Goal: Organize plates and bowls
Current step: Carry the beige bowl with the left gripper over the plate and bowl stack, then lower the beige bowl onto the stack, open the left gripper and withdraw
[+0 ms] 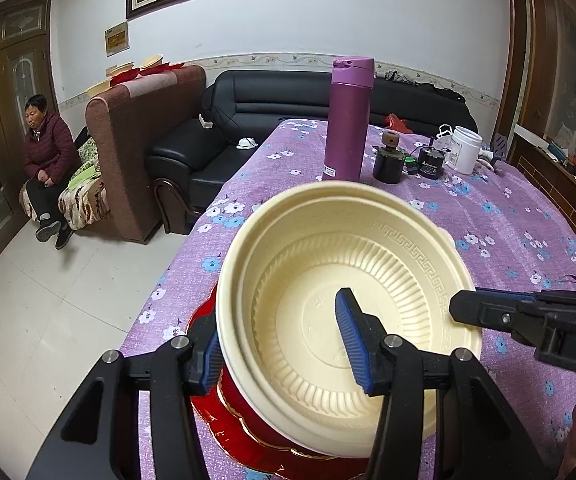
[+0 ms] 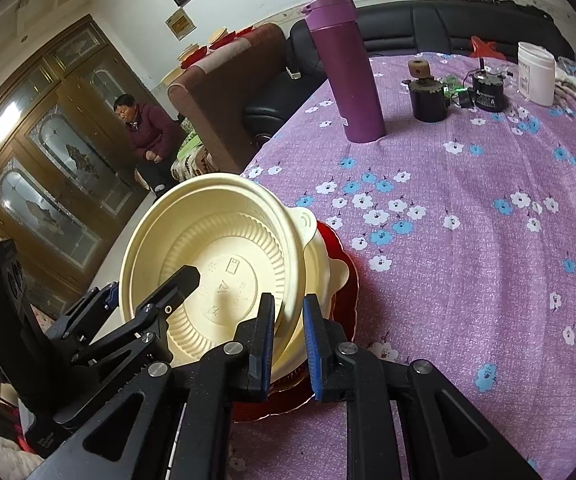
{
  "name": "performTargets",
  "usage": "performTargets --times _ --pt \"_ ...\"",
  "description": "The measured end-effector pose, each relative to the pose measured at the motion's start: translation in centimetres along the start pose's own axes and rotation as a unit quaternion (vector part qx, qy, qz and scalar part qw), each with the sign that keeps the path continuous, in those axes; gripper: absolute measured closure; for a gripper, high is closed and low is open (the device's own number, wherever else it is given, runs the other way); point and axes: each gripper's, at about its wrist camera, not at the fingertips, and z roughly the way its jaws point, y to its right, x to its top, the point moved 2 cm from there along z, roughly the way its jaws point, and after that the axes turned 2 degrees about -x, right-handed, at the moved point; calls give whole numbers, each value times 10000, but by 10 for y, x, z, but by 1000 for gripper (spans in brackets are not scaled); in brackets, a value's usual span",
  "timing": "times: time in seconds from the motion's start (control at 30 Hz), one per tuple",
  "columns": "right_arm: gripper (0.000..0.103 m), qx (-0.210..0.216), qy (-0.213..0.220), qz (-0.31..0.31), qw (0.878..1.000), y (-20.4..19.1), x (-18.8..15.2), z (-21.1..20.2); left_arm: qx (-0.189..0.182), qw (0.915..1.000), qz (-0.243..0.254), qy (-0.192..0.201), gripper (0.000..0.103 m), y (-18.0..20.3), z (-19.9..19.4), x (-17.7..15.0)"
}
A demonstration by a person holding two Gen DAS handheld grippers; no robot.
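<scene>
A cream bowl (image 1: 328, 300) sits tilted on top of another cream bowl (image 2: 324, 276), and both stand on a red plate (image 1: 223, 424) near the edge of the table (image 1: 508, 232), which has a purple flowered cloth.

The left gripper (image 1: 283, 344) has one finger outside the wall of the upper bowl and one finger inside it, so the wall is between them; the fingers stand part open and they seem to grip this wall, though the outer pad is half hidden. The right gripper (image 2: 290, 344) has its fingers almost closed on the rim at the opposite side, where the rims of the two bowls lie close together.

I judge that the step in hand is stacking the bowls: the upper bowl is not yet nested flat in the lower one. The next move calls for lowering the tilted side evenly, keeping both rims centred, and then loosening the fingers without dragging the light plastic sideways off the plate.
</scene>
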Motion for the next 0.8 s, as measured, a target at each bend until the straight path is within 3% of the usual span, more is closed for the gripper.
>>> performTargets --times 0.27,0.53,0.8 --pt "81 -305 169 -370 9987 -11 -5 -2 51 10000 7 -11 53 1 1 -1" --pt "69 -484 384 -660 9959 -19 -7 -10 60 10000 64 26 51 3 -1 -2" --pt "66 -622 549 -842 9930 -22 -10 -16 98 9999 82 53 48 5 -4 -1"
